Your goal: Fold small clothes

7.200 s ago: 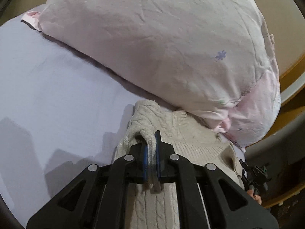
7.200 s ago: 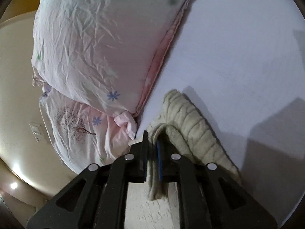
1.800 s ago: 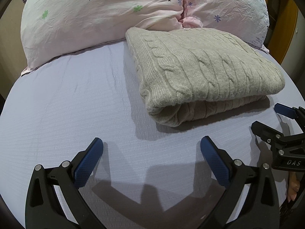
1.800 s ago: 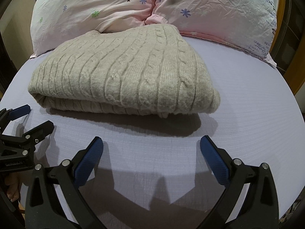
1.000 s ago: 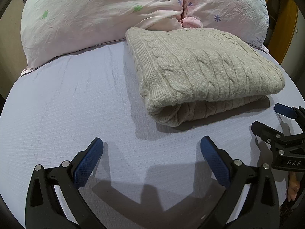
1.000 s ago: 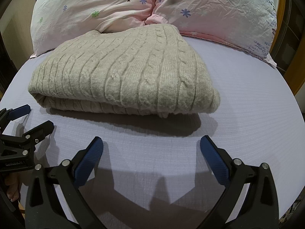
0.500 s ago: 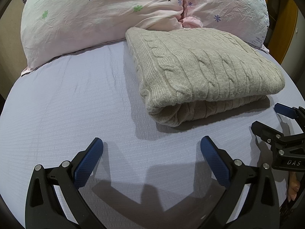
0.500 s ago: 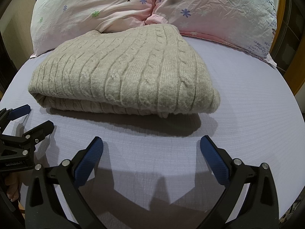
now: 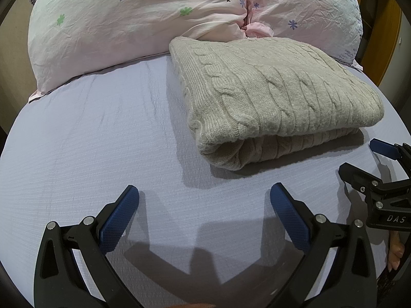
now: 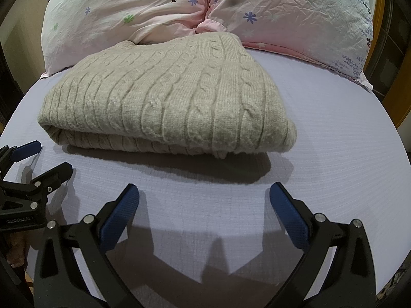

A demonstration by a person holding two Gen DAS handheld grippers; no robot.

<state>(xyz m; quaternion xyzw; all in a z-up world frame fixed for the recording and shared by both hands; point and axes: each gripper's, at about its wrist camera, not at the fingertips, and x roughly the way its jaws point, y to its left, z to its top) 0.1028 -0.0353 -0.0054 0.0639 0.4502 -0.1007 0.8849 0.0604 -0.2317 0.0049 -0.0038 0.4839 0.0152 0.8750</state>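
Note:
A beige cable-knit sweater [image 9: 277, 95] lies folded into a thick rectangle on the lavender bed sheet [image 9: 90, 141], its far edge against the pillows. It also shows in the right wrist view [image 10: 174, 97]. My left gripper [image 9: 204, 195] is open and empty, hovering over the sheet in front of the sweater's left end. My right gripper [image 10: 204, 195] is open and empty, in front of the sweater's right end. Each gripper shows at the edge of the other's view: the right one [image 9: 359, 159] and the left one [image 10: 54, 156].
Two pale pink flowered pillows [image 9: 128, 23] [image 10: 295, 15] lie side by side at the head of the bed behind the sweater. A wooden bed frame [image 10: 403, 77] runs along the right side. Bare sheet [image 10: 346, 128] lies around the sweater.
Since 7.2 s ago both grippers have let go of the sweater, opened and drawn back from the pillows. Over the last two seconds nothing has moved.

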